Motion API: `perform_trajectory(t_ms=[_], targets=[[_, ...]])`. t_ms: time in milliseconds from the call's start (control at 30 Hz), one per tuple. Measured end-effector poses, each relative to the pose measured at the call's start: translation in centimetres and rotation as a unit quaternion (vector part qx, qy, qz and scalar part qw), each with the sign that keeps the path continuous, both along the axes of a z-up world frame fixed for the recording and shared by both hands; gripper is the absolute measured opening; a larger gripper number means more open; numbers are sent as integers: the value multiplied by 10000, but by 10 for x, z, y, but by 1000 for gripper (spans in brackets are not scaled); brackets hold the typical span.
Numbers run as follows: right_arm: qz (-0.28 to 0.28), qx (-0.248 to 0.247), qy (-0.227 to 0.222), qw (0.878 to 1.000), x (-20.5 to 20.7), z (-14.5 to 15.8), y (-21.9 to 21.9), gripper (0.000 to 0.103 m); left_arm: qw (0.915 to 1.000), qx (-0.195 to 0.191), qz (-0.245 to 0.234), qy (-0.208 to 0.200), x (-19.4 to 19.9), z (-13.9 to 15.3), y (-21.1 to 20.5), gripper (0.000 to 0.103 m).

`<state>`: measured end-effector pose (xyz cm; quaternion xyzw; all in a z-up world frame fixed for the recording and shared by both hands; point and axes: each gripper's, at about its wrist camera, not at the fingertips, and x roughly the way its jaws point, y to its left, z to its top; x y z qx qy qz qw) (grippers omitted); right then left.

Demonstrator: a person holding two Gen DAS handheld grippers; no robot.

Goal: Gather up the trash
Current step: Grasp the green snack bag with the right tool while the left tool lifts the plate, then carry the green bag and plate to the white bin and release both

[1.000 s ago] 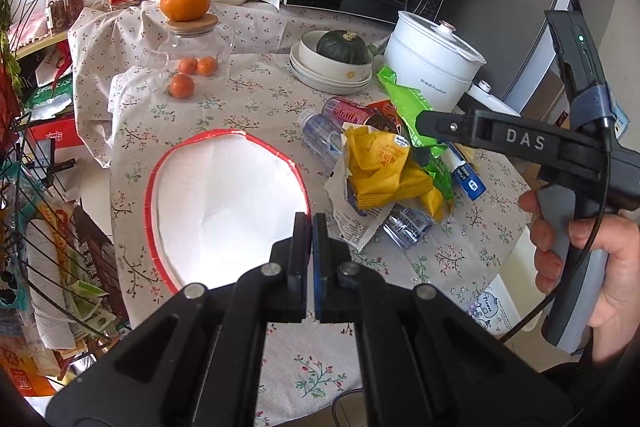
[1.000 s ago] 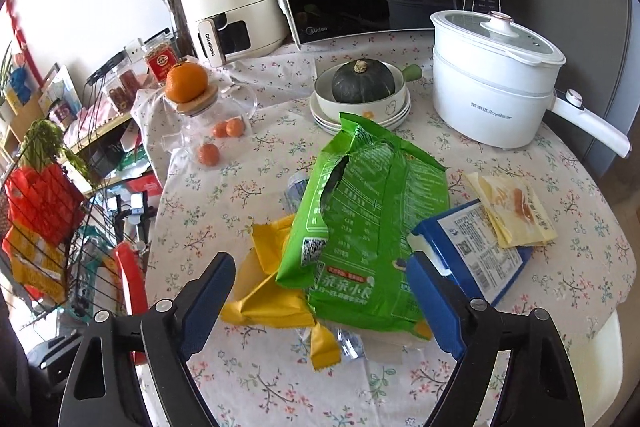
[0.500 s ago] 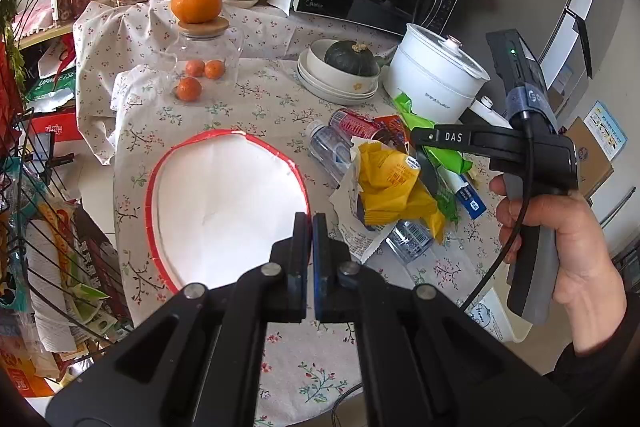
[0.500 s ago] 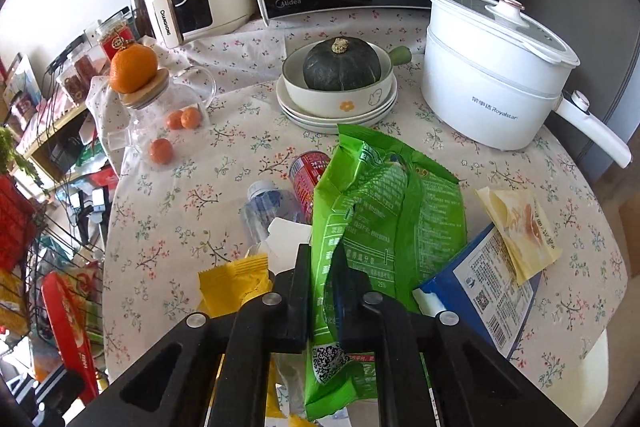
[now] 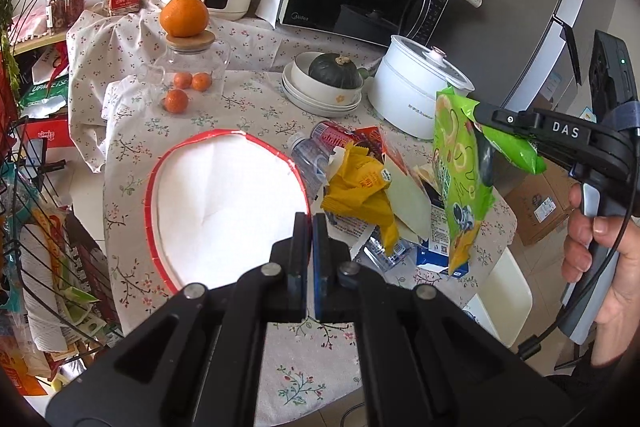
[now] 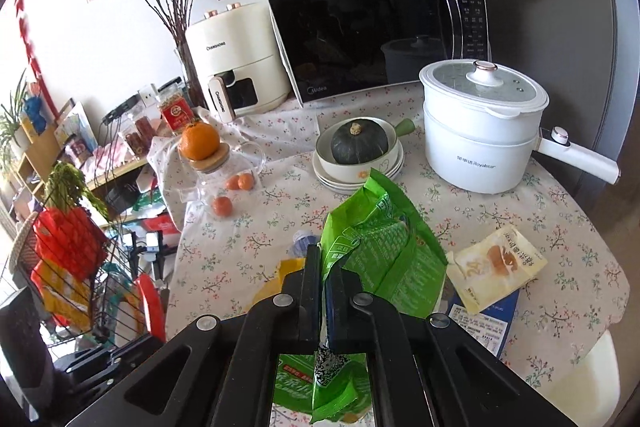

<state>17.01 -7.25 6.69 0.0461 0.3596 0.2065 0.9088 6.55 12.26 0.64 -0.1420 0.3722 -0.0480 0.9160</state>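
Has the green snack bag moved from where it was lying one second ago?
Yes. The green snack bag has gone up: it lay on the trash pile, and now hangs from the right tongs above the table, beside the white pot.

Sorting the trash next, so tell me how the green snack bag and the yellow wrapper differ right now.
The green snack bag hangs in the air, pinched by the right hand-held gripper; the yellow wrapper lies in the pile on the table. The green snack bag looks long and fairly flat; the yellow wrapper is crumpled and looks smaller. Both are empty-looking packaging, beside the red-rimmed white bag.
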Motion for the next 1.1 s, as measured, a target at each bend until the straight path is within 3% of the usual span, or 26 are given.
perform_trajectory(t_ms=[333, 800, 1100], targets=[[-124, 91, -347, 9993, -44, 27, -56, 3, 9994, 67, -344, -78, 0, 5, -34, 2], [-1024, -358, 14, 9941, -67, 1, -190, 3, 9908, 183, -1325, -226, 9, 17, -133, 2], [-1639, -624, 425, 9836, -76, -29, -271, 3, 9780, 204, -2070, -150, 10, 10, -207, 2]])
